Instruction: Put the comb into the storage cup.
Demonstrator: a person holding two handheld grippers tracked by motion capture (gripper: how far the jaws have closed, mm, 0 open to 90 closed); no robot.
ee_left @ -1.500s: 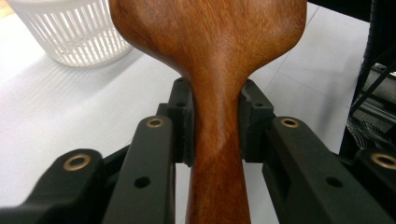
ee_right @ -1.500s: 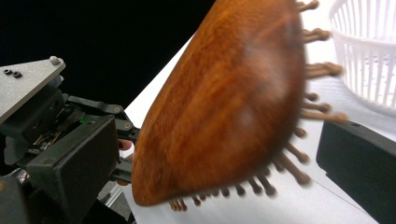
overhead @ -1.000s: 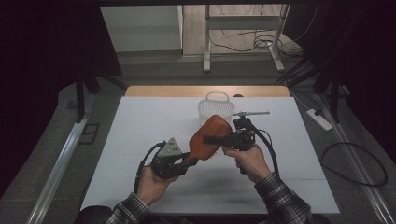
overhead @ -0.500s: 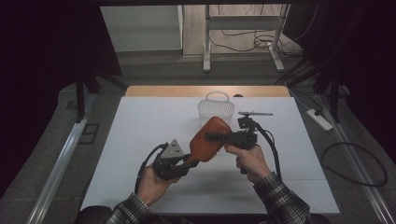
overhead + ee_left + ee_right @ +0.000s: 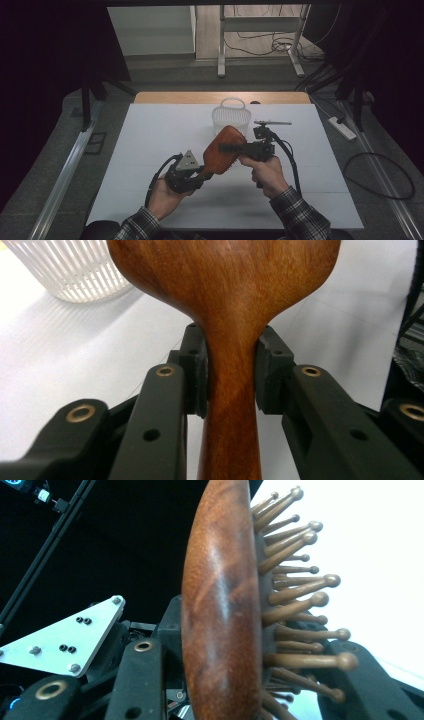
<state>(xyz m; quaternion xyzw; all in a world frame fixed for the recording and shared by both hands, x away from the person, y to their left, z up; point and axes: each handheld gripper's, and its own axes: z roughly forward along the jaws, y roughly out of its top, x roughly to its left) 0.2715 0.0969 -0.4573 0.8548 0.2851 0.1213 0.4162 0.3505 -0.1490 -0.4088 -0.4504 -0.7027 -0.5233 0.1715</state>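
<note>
Both tools grip the wooden hairbrush [image 5: 223, 150] (bristles downward).

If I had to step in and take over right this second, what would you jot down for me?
Left tongs: shut on the neck of the wooden hairbrush, held above the white table.
Right tongs: have just been closing and now clamp the brush head, one jaw on its smooth back, the other among the bristles.
White slatted basket stands just beyond the brush, toward the table's far edge.
Done: brush lifted, held by both tongs.
Left, probably: release one grip and put the brush in the basket.
</note>
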